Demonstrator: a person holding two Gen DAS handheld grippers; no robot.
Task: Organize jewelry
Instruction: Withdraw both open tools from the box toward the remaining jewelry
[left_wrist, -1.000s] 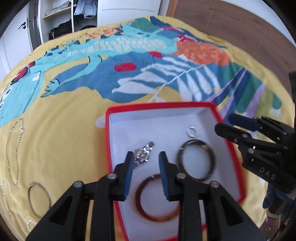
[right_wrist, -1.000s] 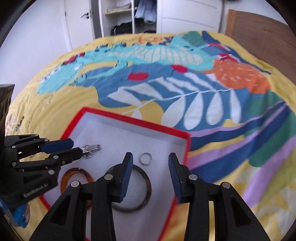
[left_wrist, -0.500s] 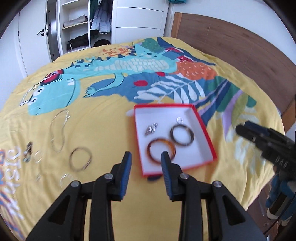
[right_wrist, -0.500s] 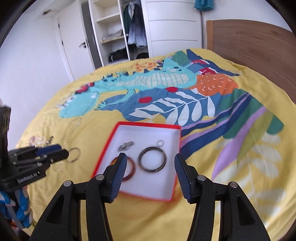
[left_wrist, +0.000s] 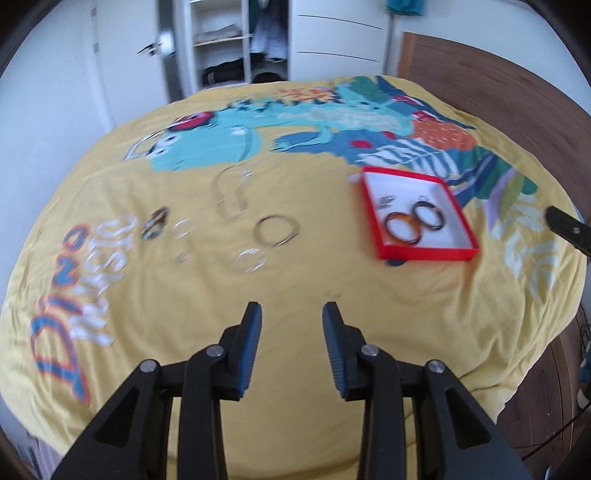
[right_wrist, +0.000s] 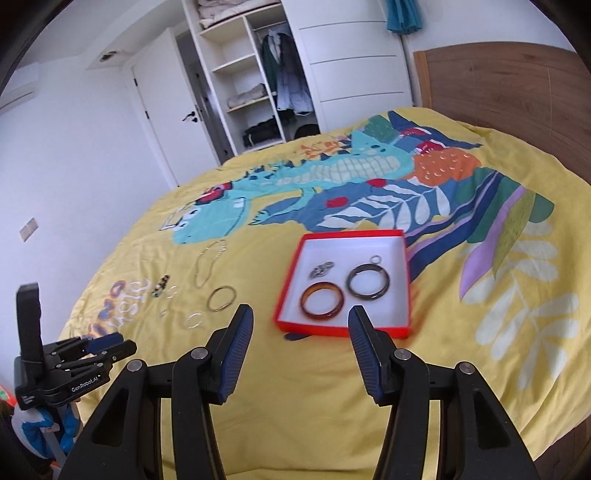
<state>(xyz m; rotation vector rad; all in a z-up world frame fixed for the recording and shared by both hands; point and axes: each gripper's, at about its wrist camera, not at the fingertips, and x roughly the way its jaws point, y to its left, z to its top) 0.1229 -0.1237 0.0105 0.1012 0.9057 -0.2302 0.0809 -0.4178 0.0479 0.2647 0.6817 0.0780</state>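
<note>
A red box with a white inside lies on the yellow dinosaur bedspread. It holds an amber bangle, a dark bangle, a small silver ring and a silver cluster. Loose on the cover to its left lie a chain necklace, a silver bangle, a clear ring and a dark beaded piece. My left gripper hangs open and empty above bare bedspread. My right gripper is open and empty, short of the box's near wall.
The bedspread drops off at the near and right edges. A wooden headboard runs along the right. An open wardrobe and a white door stand beyond the bed. The left view is blurred by motion.
Both grippers have drawn back and up from the box, which now looks small and far. The loose jewelry on the left has come into view. The right jaws stand wider.
</note>
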